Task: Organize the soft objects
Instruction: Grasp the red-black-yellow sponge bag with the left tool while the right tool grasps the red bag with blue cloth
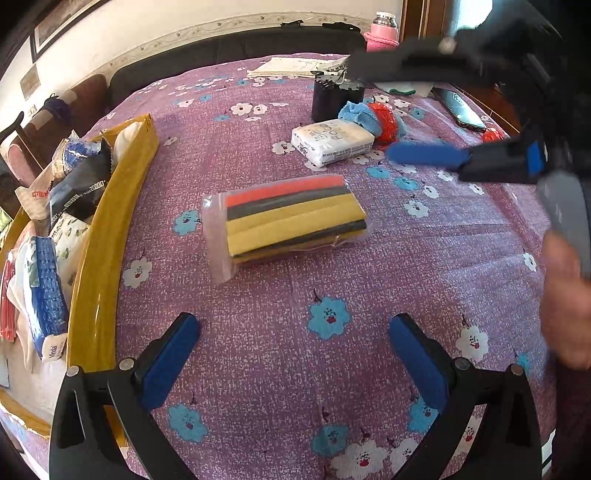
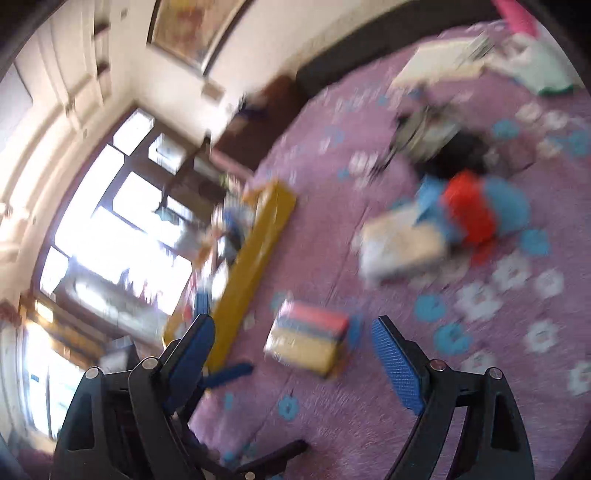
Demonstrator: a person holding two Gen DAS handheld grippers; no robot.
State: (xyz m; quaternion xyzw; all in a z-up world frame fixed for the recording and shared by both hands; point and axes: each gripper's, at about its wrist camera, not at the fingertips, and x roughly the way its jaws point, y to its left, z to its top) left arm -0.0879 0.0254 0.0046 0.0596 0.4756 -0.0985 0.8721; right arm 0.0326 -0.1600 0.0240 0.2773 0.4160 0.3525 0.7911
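Observation:
A clear bag of red, black and yellow sponges [image 1: 291, 218] lies on the purple flowered cloth, ahead of my open, empty left gripper [image 1: 293, 336]. It also shows, blurred, in the right wrist view [image 2: 308, 341]. A white tissue pack [image 1: 332, 142] lies farther back, beside a blue and red soft bundle [image 1: 373, 118]. My right gripper [image 2: 293, 343] is open and empty, held above the table. It appears in the left wrist view [image 1: 424, 110] at the right, above the tissue pack and the bundle.
A yellow cardboard box [image 1: 110, 236] holding several soft packs stands at the table's left edge. A black container [image 1: 332, 98], papers [image 1: 291, 66], a phone [image 1: 463, 109] and a pink bottle [image 1: 384, 31] are at the back. The right wrist view is motion-blurred.

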